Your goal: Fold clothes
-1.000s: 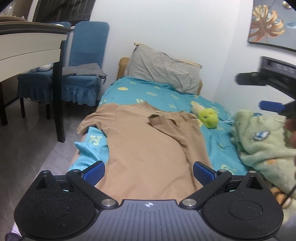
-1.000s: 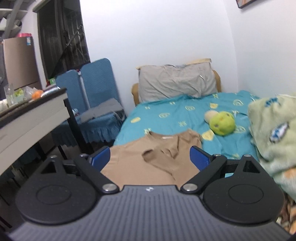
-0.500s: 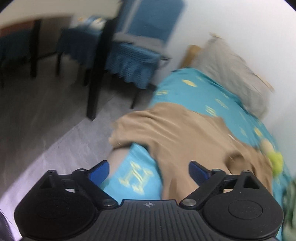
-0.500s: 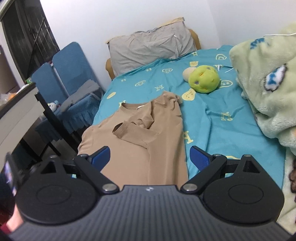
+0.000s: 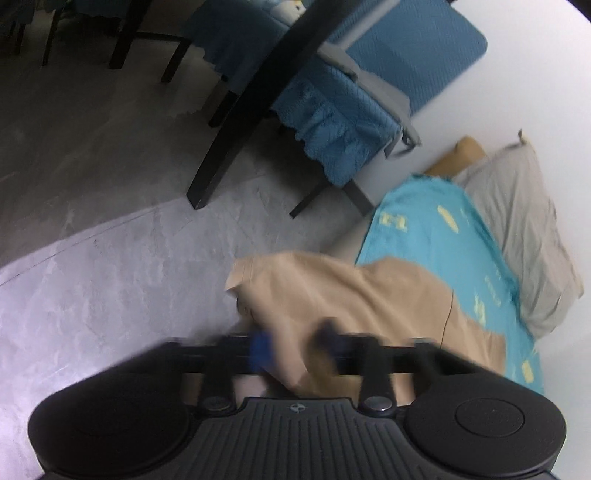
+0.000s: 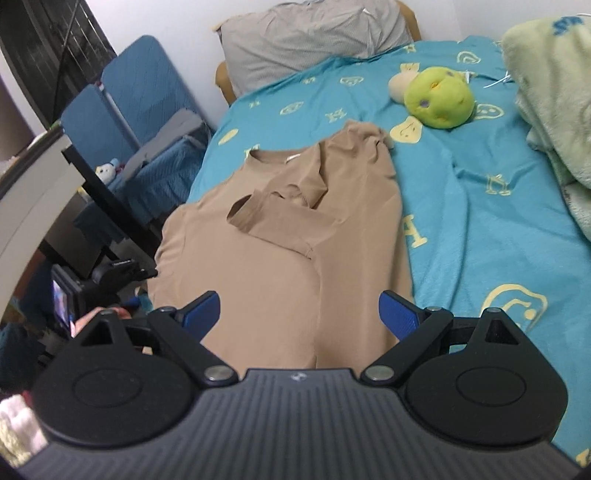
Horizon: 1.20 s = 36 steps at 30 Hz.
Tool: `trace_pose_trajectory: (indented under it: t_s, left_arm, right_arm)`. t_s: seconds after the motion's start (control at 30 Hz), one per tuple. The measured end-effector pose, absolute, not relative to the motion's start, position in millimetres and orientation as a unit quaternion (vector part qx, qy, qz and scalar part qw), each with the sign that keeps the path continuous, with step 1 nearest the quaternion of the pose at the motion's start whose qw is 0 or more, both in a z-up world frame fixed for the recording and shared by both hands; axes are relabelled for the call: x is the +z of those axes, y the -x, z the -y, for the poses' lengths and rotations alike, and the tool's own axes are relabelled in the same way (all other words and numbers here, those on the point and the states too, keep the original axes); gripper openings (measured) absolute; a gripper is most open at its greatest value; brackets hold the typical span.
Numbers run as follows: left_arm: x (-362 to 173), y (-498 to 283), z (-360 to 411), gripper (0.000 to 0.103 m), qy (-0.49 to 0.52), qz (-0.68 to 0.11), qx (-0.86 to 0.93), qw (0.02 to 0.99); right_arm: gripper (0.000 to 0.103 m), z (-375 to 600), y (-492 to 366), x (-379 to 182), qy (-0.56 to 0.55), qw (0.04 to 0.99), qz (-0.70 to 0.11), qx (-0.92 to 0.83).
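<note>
A tan shirt [image 6: 280,258] lies spread on the bed's teal sheet [image 6: 480,206], its right sleeve folded in over the chest. In the left wrist view the shirt's left sleeve [image 5: 332,295] hangs over the bed's side above the floor. My left gripper [image 5: 294,341] is blurred there, and its jaws are closing with a fold of that tan cloth pinched between the blue pads. My right gripper [image 6: 299,314] hovers over the shirt's lower part, wide open, with nothing gripped. At the bed's left edge a hand [image 6: 96,318] holds the other device.
A green plush toy [image 6: 439,98] and a pale green blanket [image 6: 554,92] lie on the bed's right side, with a grey pillow [image 6: 314,33] at the head. Blue-covered chairs [image 5: 332,110] and a dark table leg [image 5: 240,122] stand on the grey floor [image 5: 110,266] left of the bed.
My left gripper swung left and down to the shirt's hanging sleeve, rolled, and went from wide open to closing on the cloth. The right gripper sank closer to the shirt and stays open.
</note>
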<state>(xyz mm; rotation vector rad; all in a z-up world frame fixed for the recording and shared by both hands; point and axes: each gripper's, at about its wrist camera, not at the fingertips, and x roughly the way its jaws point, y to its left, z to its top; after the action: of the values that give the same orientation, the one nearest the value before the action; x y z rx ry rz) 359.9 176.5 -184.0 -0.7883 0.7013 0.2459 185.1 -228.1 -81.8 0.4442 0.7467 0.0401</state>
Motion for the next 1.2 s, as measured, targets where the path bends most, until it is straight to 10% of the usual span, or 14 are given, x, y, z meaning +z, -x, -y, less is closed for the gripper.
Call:
trace_pose_trajectory:
  t_s: [0.47, 0.8, 0.9, 1.03, 1.2]
  left_arm:
    - [-28.9, -356.9, -26.7, 0.002, 0.01, -0.236, -0.044, 0.971]
    - [-66.7, -342.4, 163.3, 0.003, -0.102, -0.254, -0.195, 0.942]
    - [-88.7, -343.6, 163.7, 0.015, -0.09, -0.282, -0.197, 0.935]
    - [-96.4, -322.5, 139.0, 0.064, -0.086, -0.309, -0.184, 0.929]
    - [-84.8, -251.9, 62.5, 0.077, -0.038, -0.378, -0.174, 0.908]
  right_arm:
    - [0.094, 254.4, -165.0, -69.1, -0.271, 0.899, -0.344, 0.012]
    - [0.094, 297.1, -153.4, -59.8, -0.295, 0.91, -0.29, -0.038]
    - [0.094, 307.1, -155.6, -63.6, -0.308, 0.905, -0.29, -0.043]
    - [0.094, 317.5, -158.5, -67.5, -0.328, 0.898, -0.29, -0.041]
    - [0.094, 319.4, -156.5, -67.1, -0.343, 0.893, -0.29, -0.029]
